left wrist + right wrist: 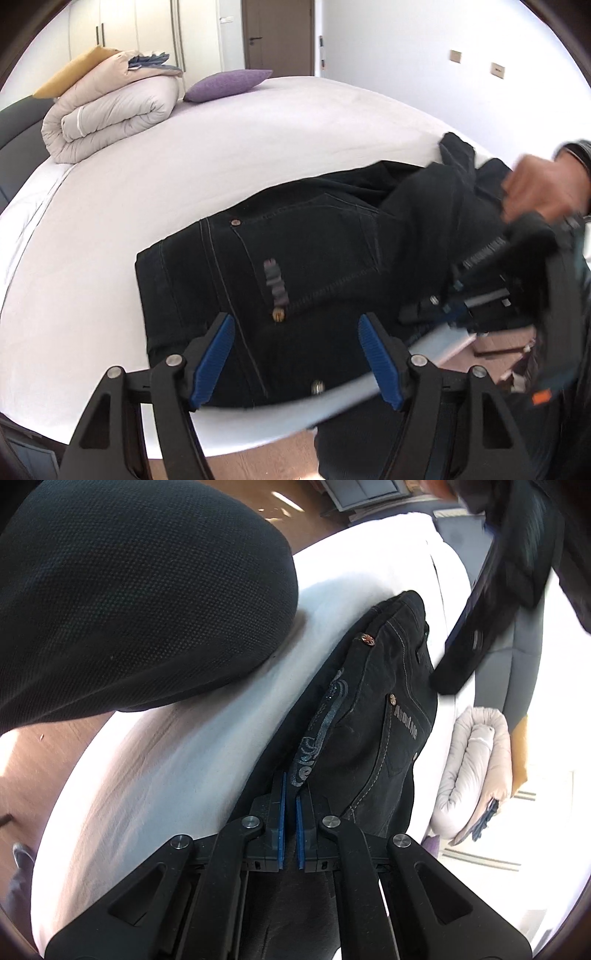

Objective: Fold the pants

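Black jeans [295, 258] lie on the white bed [184, 177] near its front edge, back pocket and rivets facing up. My left gripper [297, 334] is open, its blue pads just above the waist area, holding nothing. In the right wrist view the same jeans [384, 709] stretch away from me. My right gripper [290, 794] is shut on a fold of the jeans beside a printed strip. The right gripper and the hand holding it also show in the left wrist view [480, 295], blurred, at the right.
A rolled beige duvet [110, 114] and a purple cushion [229, 85] lie at the far end of the bed. The person's dark-clad leg [129, 590] presses against the bed edge. Wood floor [258, 461] lies below the bed.
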Demonstrator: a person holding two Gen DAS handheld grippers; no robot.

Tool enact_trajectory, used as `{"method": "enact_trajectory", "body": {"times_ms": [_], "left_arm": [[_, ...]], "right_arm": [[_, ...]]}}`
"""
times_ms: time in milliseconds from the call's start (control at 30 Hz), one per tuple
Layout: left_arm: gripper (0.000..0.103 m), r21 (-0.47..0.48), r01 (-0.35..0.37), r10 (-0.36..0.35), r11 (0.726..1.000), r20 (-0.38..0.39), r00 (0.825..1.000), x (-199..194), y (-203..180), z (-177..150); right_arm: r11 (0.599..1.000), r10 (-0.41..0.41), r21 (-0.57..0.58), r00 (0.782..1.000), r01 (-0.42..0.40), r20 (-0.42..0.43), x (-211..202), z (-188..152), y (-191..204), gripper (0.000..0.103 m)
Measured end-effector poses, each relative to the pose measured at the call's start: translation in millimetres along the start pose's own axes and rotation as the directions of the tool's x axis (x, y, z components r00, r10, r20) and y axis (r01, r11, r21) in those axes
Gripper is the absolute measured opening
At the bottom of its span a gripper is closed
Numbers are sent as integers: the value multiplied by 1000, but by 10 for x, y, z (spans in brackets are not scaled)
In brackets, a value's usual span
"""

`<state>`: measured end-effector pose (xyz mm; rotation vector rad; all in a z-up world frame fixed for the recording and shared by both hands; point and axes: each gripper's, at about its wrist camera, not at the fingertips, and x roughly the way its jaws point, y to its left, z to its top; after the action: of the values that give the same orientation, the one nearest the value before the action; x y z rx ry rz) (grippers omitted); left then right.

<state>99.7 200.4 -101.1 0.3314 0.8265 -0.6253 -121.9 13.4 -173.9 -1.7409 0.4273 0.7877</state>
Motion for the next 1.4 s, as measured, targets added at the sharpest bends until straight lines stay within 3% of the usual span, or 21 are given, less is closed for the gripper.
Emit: {"method": "enact_trajectory", "body": {"times_ms": [133, 233, 333, 367, 400, 433, 467, 533, 600, 667, 700, 767, 833, 867, 933, 967, 1033, 1200, 1400], "left_arm": [[68, -85, -21, 8, 996, -158, 987, 601, 107, -14], [69, -147, -13, -8, 989, -137, 991, 686, 167, -33], [69, -102, -71, 53, 992, -165, 985, 726, 65, 30], [69, -97, -80, 62, 992, -177, 982, 744, 49, 58], [69, -104, -81, 60, 991, -189, 980, 751, 44, 81], [69, -108, -81, 59, 991, -198, 978, 778, 17, 126], [69, -107, -85, 61, 991, -207, 976, 793, 9, 169], [69, -100, -100, 75, 990, -225, 971, 771, 3, 216], [69, -92, -127, 102, 988, -238, 966, 746, -83, 308], [68, -75, -159, 139, 984, -222, 965, 669, -199, 416], [68, -78, -158, 139, 984, -206, 969, 632, -240, 476], [69, -85, -153, 136, 985, -178, 975, 606, -329, 578], [70, -88, -156, 139, 984, -172, 975, 676, -389, 676], [70, -92, -155, 138, 984, -176, 975, 734, -408, 709], [70, -118, -135, 110, 984, -197, 974, 910, -422, 740], [70, -138, -127, 95, 982, -220, 971, 1016, -412, 726], [73, -166, -129, 87, 978, -236, 968, 1158, -403, 695], [74, -170, -129, 88, 977, -230, 969, 1181, -426, 683], [74, -170, -126, 84, 977, -234, 969, 1126, -420, 739]], "right_arm": [[996, -31, 84, 999, 31, 8, 36, 9, -27, 5], [980, -55, 192, 998, 51, 15, 27, -7, -67, 8], [931, -62, 363, 997, 44, 36, -74, -92, -152, 18], [902, -58, 429, 997, 34, 43, -118, -143, -192, 29], [847, -46, 532, 997, 3, 68, -212, -244, -263, 53], [785, -46, 618, 994, -27, 101, -317, -357, -322, 65], [706, -56, 705, 988, -62, 142, -424, -516, -384, 76], [459, -71, 873, 973, -165, 221, -647, -1024, -518, 76], [173, -86, 955, 962, -243, 260, -751, -1678, -580, 76], [-101, -125, 962, 962, -255, 242, -838, -2385, -546, 76], [-260, -165, 931, 962, -257, 220, -887, -2856, -454, 76], [-485, -225, 834, 959, -264, 173, -955, -3522, -275, 76], [-715, -285, 633, 951, -297, 123, -967, -4220, 22, 76], [-792, -319, 517, 942, -324, 101, -945, -4514, 191, 73], [-871, -312, 385, 949, -306, 49, -869, -4852, 404, 64], [-893, -290, 347, 956, -286, 40, -801, -4964, 464, 56], [-921, -269, 277, 961, -275, 63, -604, -5132, 559, 53], [-970, -168, 152, 976, -188, 136, -7, -5337, 634, 53], [-981, -144, 105, 979, -161, 147, 392, -5524, 581, 51]]}}
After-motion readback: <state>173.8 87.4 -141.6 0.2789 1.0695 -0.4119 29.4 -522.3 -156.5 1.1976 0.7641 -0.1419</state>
